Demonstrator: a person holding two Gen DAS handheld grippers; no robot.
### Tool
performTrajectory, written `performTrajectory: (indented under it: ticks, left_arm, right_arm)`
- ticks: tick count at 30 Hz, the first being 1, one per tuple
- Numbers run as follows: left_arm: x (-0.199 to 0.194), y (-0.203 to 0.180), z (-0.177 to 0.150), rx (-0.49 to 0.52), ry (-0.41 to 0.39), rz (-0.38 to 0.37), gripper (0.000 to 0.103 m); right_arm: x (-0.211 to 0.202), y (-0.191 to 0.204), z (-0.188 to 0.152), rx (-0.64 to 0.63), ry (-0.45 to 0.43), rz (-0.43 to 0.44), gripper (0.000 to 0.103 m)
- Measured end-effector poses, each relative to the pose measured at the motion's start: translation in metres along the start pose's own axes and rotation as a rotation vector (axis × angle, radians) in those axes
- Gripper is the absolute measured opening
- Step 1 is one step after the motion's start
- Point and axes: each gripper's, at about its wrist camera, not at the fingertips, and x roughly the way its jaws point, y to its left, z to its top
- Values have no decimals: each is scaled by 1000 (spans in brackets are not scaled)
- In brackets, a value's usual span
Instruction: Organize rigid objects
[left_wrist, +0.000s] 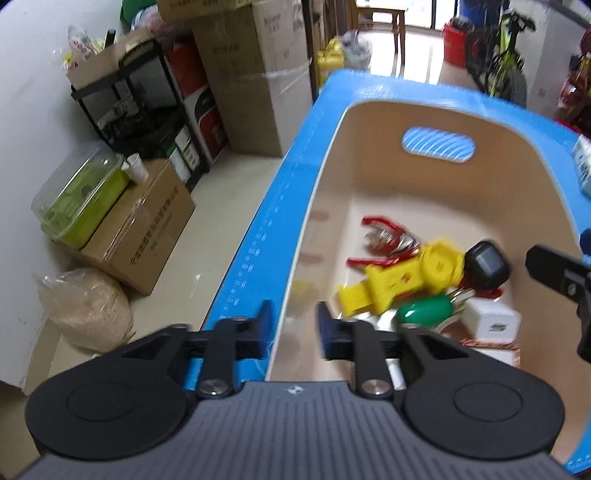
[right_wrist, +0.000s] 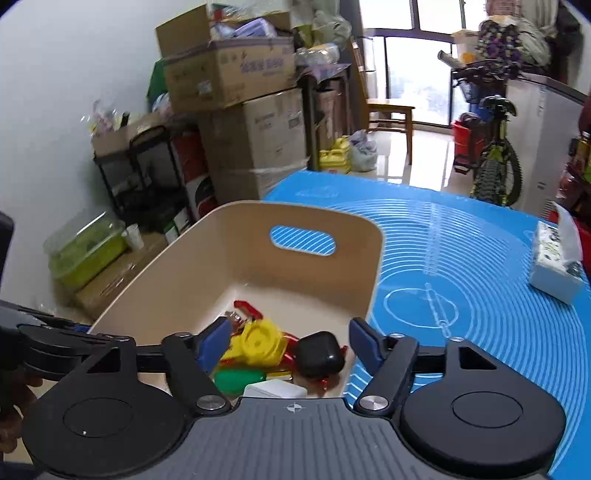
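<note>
- My left gripper (left_wrist: 291, 325) is right over the near-left rim of the beige bin (left_wrist: 373, 122), jaws a little apart with nothing between them. One finger sits outside the wall, the other inside, not touching it as far as I can tell.
- My right gripper (right_wrist: 290, 341) hangs above the bin's near end, jaws spread wide and holding nothing. It's right over the pile.
- Inside the bin, near end: a white charger block (left_wrist: 491, 323) and a green oval thing (left_wrist: 424, 310), pretty much touching.
- Just past those, a yellow plastic toy (right_wrist: 258, 341) in the middle of the bin floor, with a black rounded case (right_wrist: 319, 354) leaning against its right side.
- Behind the yellow toy, a red and silver figure (left_wrist: 384, 240), partly tucked under it.
- The bin sits on the left part of a blue mat (right_wrist: 480, 258), far wall with the handle cutout facing away from me.
- Well to the right of the bin, at the mat's edge, a tissue pack (right_wrist: 556, 264).
- Past the bin's left side, off the mat: cardboard boxes (right_wrist: 255, 144) stacked against the wall.
</note>
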Motion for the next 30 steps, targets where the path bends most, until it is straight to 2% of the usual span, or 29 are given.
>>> performTrajectory:
  ticks: [1,4,5,7,20,30]
  left_arm:
    - [-4,-1,1,-4,-15,-6,54]
    - [-16,-3,2,-24,-58,-4,70]
    - [-21,-4,3,-35,-74,-4,72]
    - [-32,-6,4,-42,-103,-12,77]
    - [-97,-20,-3,13,-189,-63,78]
    - [-146,-27,-25,-15,-248,-104,79]
  right_arm:
    - [-4,-1,0,9,-7,-9,81]
    - [-17,-6,0,31,-29,-39,88]
    - [-20,-7,0,39,-36,-50,93]
    - [-28,-9,0,57,-49,-84,94]
    - [-93,-12,1,90,-100,-176,96]
    - [-158,-16,-12,119,-154,-220,97]
